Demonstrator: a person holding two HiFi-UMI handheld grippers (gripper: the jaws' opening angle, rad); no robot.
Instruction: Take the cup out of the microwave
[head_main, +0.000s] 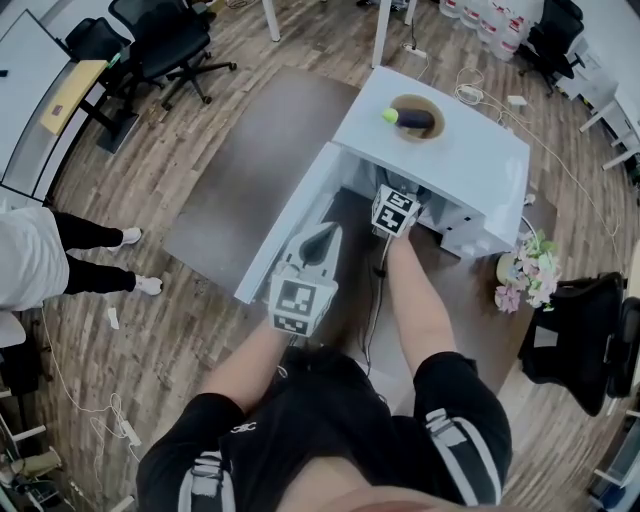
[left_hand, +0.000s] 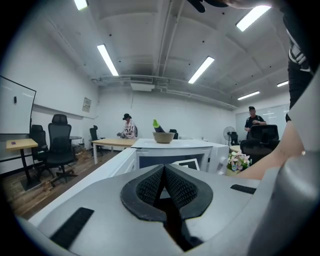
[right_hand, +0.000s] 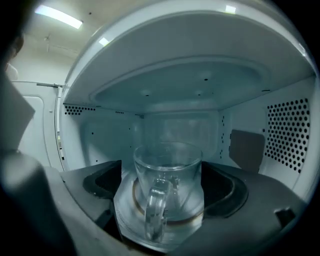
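Observation:
A clear glass cup (right_hand: 167, 172) with its handle toward me stands on the turntable inside the white microwave (head_main: 455, 150). My right gripper (right_hand: 162, 185) is open; its jaws reach along both sides of the cup, with a small gap at the left pad. In the head view, the right gripper (head_main: 398, 198) reaches into the microwave's cavity and the cup is hidden. The microwave door (head_main: 285, 225) is swung open to the left. My left gripper (head_main: 322, 235) hangs beside the door, shut and empty, its tips (left_hand: 164, 171) pressed together.
A bowl (head_main: 412, 118) holding a dark thing with a green tip sits on top of the microwave. A flower pot (head_main: 525, 272) stands at the right. Office chairs (head_main: 160, 40) and a standing person (head_main: 40, 255) are at the left. A cable (head_main: 375, 300) runs along the floor.

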